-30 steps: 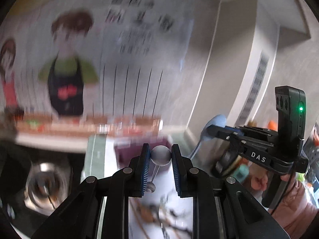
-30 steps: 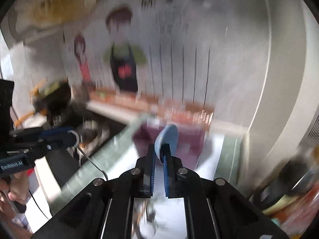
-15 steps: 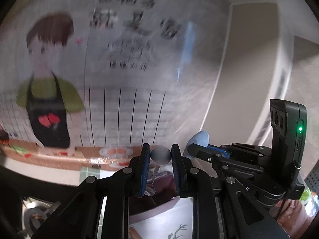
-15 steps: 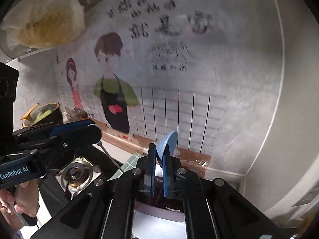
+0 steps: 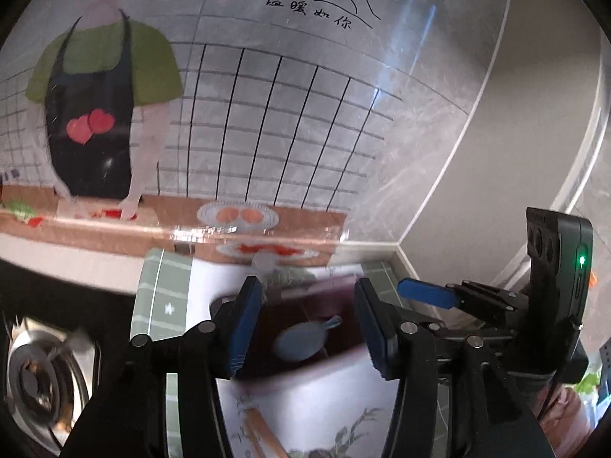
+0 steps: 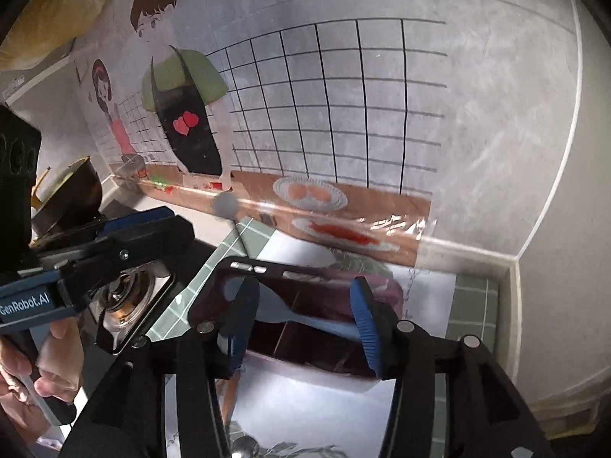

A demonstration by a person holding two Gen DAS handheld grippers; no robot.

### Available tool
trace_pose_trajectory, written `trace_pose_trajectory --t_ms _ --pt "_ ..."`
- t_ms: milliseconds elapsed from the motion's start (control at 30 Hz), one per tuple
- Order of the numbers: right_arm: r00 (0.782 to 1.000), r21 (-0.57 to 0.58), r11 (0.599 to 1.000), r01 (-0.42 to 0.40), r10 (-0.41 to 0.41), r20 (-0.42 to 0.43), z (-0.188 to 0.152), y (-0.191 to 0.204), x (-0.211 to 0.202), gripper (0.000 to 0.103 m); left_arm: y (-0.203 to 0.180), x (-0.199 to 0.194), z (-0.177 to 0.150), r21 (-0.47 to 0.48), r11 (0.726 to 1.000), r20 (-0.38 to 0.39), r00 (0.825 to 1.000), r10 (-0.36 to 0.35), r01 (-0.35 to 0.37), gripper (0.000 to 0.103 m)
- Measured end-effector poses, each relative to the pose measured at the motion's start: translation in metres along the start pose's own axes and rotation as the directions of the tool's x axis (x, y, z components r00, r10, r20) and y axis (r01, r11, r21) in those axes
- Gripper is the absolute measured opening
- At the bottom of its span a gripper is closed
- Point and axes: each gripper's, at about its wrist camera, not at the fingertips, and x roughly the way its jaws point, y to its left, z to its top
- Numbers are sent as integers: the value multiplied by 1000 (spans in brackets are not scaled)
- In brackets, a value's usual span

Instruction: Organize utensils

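Note:
A dark maroon utensil box (image 5: 305, 372) with dividers (image 6: 305, 370) stands on a mat below both grippers. My left gripper (image 5: 305, 290) hangs over it with its jaws opening and nothing pressed between the pads. A grey ball-ended utensil (image 5: 263, 261) shows blurred just above the box, free of the fingers; it also appears in the right wrist view (image 6: 225, 204). A blue-grey spoon (image 5: 305, 339) lies in the box. My right gripper (image 6: 303, 290) is also opening, and the light blue spoon (image 6: 305, 316) sits loose and blurred between its fingers, inside the box.
A gas burner (image 5: 34, 374) is left of the mat (image 5: 164, 297). The wall with cartoon stickers (image 6: 183, 114) rises right behind the box and meets a side wall (image 6: 553, 229) at the right. A dark pot (image 6: 72, 187) stands far left. A brown stick (image 5: 263, 435) lies on the mat.
Both grippers came down toward the wall and over the maroon box. Both opened: the left let go of the ball-ended utensil, the right let go of the blue spoon.

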Motion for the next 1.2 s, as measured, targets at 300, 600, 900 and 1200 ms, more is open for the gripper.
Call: trace_pose_trajectory --t_ms 300,600,900,1200 --pt "998 66 996 -52 54 -22 -49 5 -36 68 -9 -26 -80 -25 997 -116 991 68 -71 65" --pt "989 100 991 -84 95 -112 -109 15 -45 72 0 -32 -180 -97 987 -316 944 95 -132 65" --pt "977 110 992 -53 75 -199 -161 21 -24 72 12 -42 -214 -153 971 -381 918 111 -181 65" --pt "974 131 991 -40 68 -218 -177 22 -15 72 19 -41 -216 -171 968 -404 909 100 -183 66"
